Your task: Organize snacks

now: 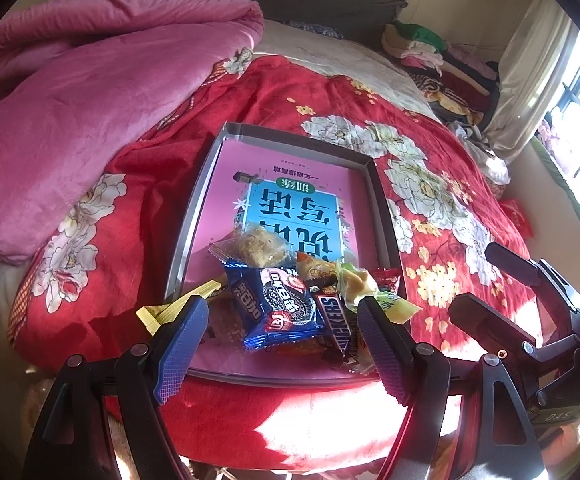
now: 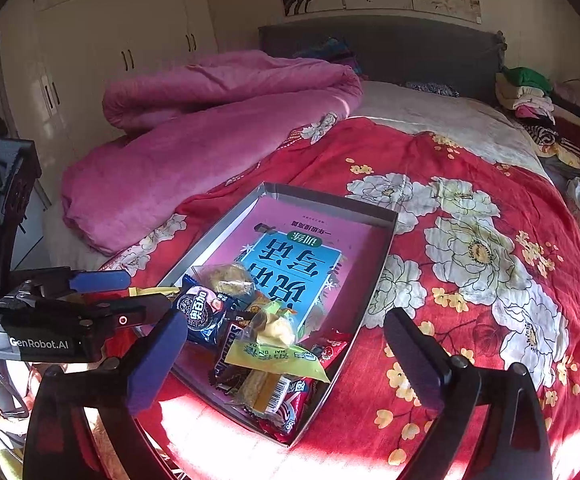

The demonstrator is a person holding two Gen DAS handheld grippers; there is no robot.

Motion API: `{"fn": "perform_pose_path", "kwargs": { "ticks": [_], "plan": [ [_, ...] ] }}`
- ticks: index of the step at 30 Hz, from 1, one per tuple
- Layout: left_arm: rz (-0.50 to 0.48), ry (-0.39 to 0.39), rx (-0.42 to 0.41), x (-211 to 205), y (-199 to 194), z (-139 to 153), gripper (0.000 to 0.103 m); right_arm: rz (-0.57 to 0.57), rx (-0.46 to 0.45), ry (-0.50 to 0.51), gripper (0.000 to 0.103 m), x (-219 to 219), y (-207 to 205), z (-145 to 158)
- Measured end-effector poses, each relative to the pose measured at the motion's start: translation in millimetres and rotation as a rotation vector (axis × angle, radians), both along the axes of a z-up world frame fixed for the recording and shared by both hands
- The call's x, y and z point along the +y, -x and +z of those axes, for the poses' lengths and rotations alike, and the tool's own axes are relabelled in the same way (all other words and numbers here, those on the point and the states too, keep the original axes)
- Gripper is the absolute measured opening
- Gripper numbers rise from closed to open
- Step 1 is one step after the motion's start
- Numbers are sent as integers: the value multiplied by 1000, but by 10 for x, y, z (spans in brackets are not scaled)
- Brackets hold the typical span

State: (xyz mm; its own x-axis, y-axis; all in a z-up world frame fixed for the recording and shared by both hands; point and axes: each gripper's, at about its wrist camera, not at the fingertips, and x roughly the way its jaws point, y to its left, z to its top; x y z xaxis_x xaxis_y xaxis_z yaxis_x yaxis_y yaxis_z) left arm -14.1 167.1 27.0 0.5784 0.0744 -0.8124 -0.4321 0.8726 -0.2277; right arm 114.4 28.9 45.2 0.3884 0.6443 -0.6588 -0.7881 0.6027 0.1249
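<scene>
A shallow grey box [image 1: 193,208] [image 2: 374,272] lies on the red flowered bedspread, with a pink and blue book flat inside it. At its near end is a heap of snacks: a blue Oreo pack [image 1: 285,304] [image 2: 203,310], a Snickers bar [image 1: 336,324] [image 2: 229,340], a clear-wrapped pastry [image 1: 259,246] [image 2: 225,276], a yellow-green packet [image 2: 277,354] and a red packet [image 2: 290,412]. My left gripper [image 1: 281,344] [image 2: 129,294] hovers open over the heap's left side. My right gripper [image 2: 285,354] [image 1: 494,292] stands wide open at the box's near right corner, its pads touching nothing.
A bunched pink quilt [image 1: 89,92] [image 2: 209,128] lies left of the box. Folded clothes [image 1: 442,64] [image 2: 530,96] are stacked at the far right by the headboard. The bed's near edge runs just below the box. Wardrobe doors [image 2: 121,52] stand behind the bed.
</scene>
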Motion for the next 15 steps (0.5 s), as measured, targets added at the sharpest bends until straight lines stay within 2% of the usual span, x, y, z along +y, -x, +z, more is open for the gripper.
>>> {"fn": "perform_pose_path", "kwargs": {
  "ticks": [15],
  "plan": [
    [3, -2, 2, -185, 226, 51, 79, 0, -1, -10, 101, -333, 213, 43]
  ]
}}
